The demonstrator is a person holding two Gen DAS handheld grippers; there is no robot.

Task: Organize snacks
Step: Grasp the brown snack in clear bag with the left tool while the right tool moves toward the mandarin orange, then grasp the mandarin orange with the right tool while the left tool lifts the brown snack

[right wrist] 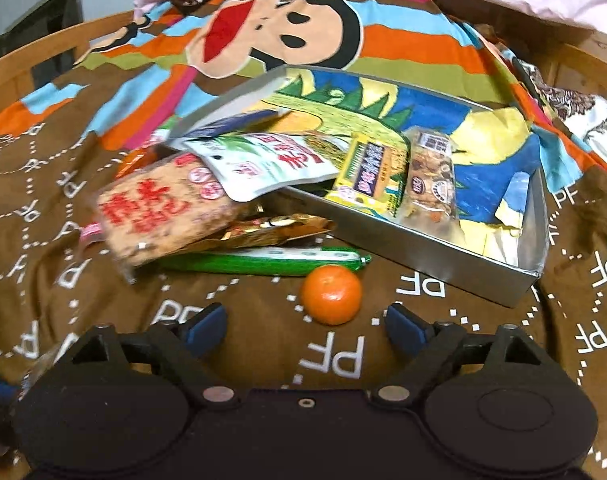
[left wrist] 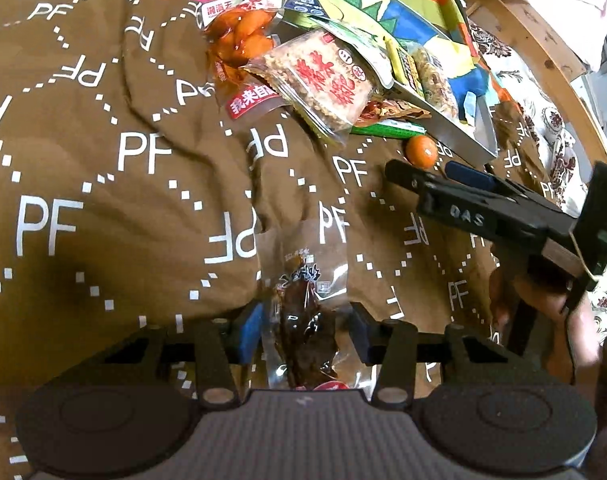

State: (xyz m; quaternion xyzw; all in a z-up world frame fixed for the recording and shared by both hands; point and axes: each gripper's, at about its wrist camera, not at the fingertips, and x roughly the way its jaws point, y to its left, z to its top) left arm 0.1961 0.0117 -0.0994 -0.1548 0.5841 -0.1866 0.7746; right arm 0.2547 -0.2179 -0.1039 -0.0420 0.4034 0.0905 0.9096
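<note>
left tongs (left wrist: 305, 334): low centre of left view, blue pads either side of a clear packet of dark meat snack (left wrist: 307, 320). Pads look to touch the wrapper edges, packet gripped; can't tell how firmly.
meat snack: between left pads, runs up toward mid frame over the brown PF-print cloth (left wrist: 103, 152).
right tongs (right wrist: 307, 326): bottom of right view, jaws wide apart, nothing between pads. Also seen from the side at right of left view.
orange (right wrist: 331, 294): centre of right view, just ahead of the right tongs' gap, apart from both pads, on the cloth.
tin box (right wrist: 463, 268): upper right of orange, open. Holds a yellow packet (right wrist: 367, 178) and a nut bar (right wrist: 431, 176).
snack pile: left of box. Rice cracker pack w/ red writing (right wrist: 163, 216), white-green pouch (right wrist: 271, 164) leaning over box rim, gold wrapper (right wrist: 271, 232), green stick (right wrist: 263, 262) nearest orange.
red-orange packet (left wrist: 239, 40): top centre of left view, beside cracker pack.
hand (left wrist: 559, 312): lower right of left view, holding right tongs' handle, blurry.
</note>
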